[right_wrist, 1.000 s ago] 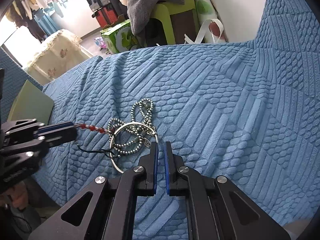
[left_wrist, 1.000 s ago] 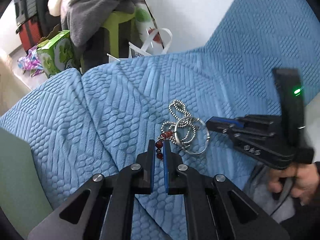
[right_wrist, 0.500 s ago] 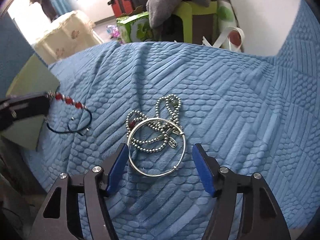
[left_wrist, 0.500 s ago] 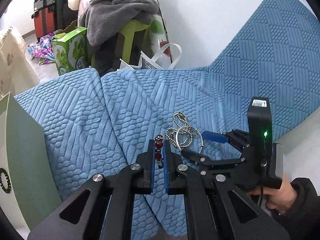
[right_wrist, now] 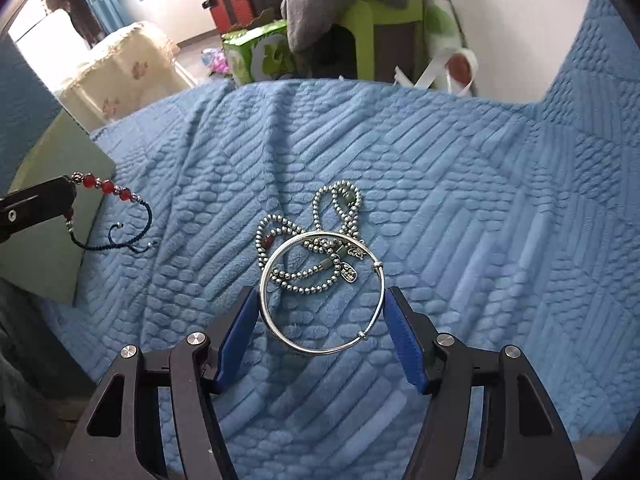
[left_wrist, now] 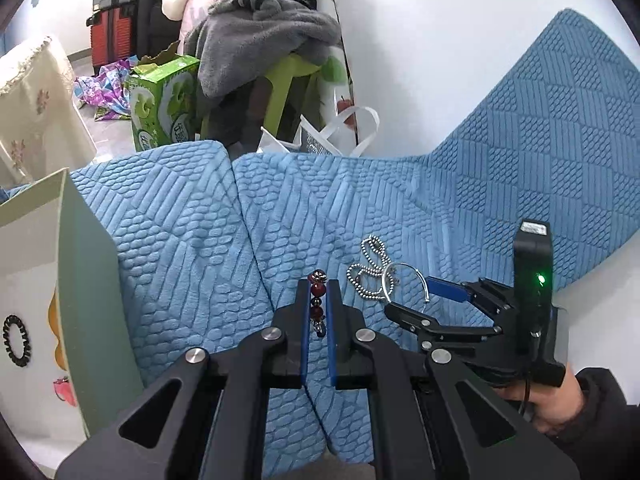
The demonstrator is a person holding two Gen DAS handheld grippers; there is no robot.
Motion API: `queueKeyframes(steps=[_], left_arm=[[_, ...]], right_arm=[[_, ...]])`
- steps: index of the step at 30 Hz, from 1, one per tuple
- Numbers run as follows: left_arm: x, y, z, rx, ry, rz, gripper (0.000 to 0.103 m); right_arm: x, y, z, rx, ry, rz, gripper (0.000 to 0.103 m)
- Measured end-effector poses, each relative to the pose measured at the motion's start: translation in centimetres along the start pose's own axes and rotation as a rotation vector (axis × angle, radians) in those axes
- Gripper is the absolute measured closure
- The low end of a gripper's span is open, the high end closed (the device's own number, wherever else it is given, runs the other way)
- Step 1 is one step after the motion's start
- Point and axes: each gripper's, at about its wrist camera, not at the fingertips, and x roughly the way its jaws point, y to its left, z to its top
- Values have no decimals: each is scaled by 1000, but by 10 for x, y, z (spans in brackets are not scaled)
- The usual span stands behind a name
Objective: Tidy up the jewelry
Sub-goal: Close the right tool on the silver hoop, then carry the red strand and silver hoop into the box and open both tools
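My left gripper point(left_wrist: 318, 300) is shut on a red bead bracelet point(left_wrist: 318, 290), holding it above the blue bedspread. Its dark cord dangles in the right wrist view, where the bracelet point(right_wrist: 106, 186) hangs from the left gripper's finger point(right_wrist: 36, 204) by the green box point(right_wrist: 52, 220). My right gripper point(right_wrist: 320, 292) stands open, pointing down. A silver bangle point(right_wrist: 362, 335) lies between its blue pads, each pad close beside the rim. The bangle rests on a silver bead necklace point(right_wrist: 316, 216). In the left wrist view the right gripper point(left_wrist: 424, 300) straddles the bangle point(left_wrist: 405, 265) next to the necklace point(left_wrist: 370, 264).
The open green and white box point(left_wrist: 88, 280) stands at the bed's left edge with a black hair tie point(left_wrist: 16, 340) inside. Beyond the bed are a green stool under grey clothes point(left_wrist: 264, 40), a green carton point(left_wrist: 164, 100) and a white bag point(left_wrist: 340, 128). A hand point(left_wrist: 556, 408) holds the right gripper.
The right gripper's jaws went from shut to wide apart and came down around the bangle. The left gripper lifted the red bracelet away from the pile, toward the box on the left.
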Motion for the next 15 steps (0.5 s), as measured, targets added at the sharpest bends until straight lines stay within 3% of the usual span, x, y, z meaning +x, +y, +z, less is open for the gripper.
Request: queueKeyframes(steps=[7, 15], left_arm=[[-19, -2, -3, 14, -21, -17, 96], [-52, 2, 9, 12, -68, -6, 96]], right_arm=[[-36, 26, 3, -23, -52, -9, 41], [-85, 47, 35, 10, -116, 28, 41]])
